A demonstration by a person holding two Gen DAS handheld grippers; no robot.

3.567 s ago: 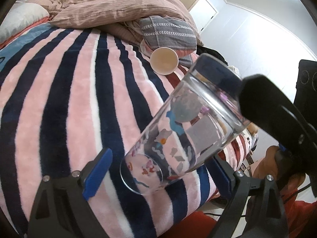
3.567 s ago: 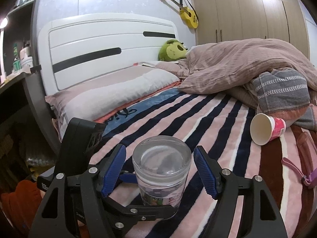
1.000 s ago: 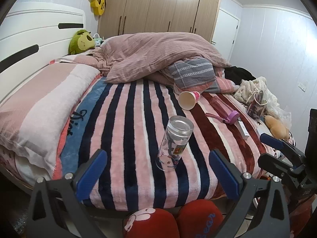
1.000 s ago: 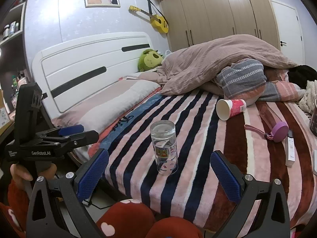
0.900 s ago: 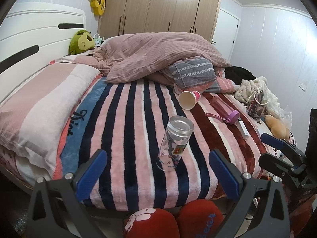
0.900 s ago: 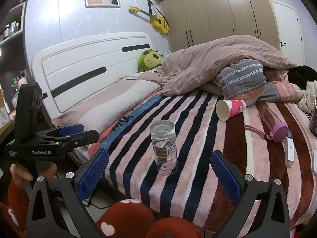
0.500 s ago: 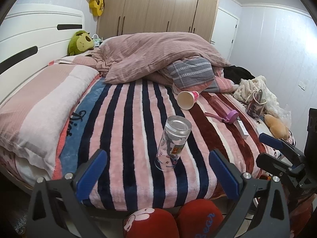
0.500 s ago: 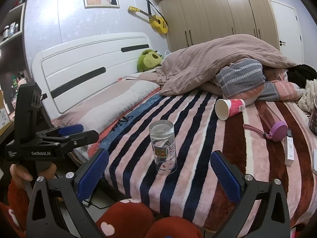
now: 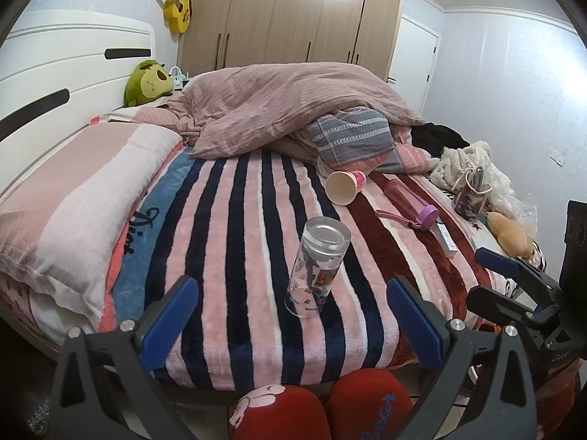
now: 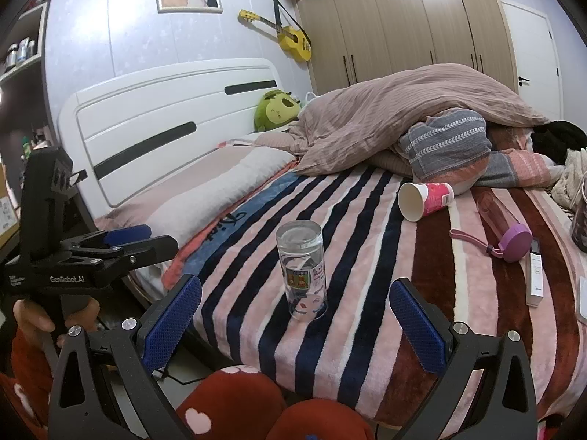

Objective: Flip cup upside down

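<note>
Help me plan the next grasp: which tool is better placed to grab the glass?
Right, narrowly. The right tool is open with the glass centred between its fingers; for the left tool, also open, the glass sits slightly off-centre and looks tilted.

On the bed (image 9: pixel 234 359) stand or lie one clear printed glass cup (image 9: pixel 318 266), one paper cup (image 9: pixel 345 186), one pink water bottle (image 9: pixel 409 201) with a purple lid, one white remote (image 10: pixel 535 272) and one green plush toy (image 9: pixel 148 81). One yellow ukulele (image 10: pixel 290 38) hangs on the wall. Two hand-held grippers appear, the left (image 9: pixel 291 326) and the right (image 10: pixel 295 324).
</note>
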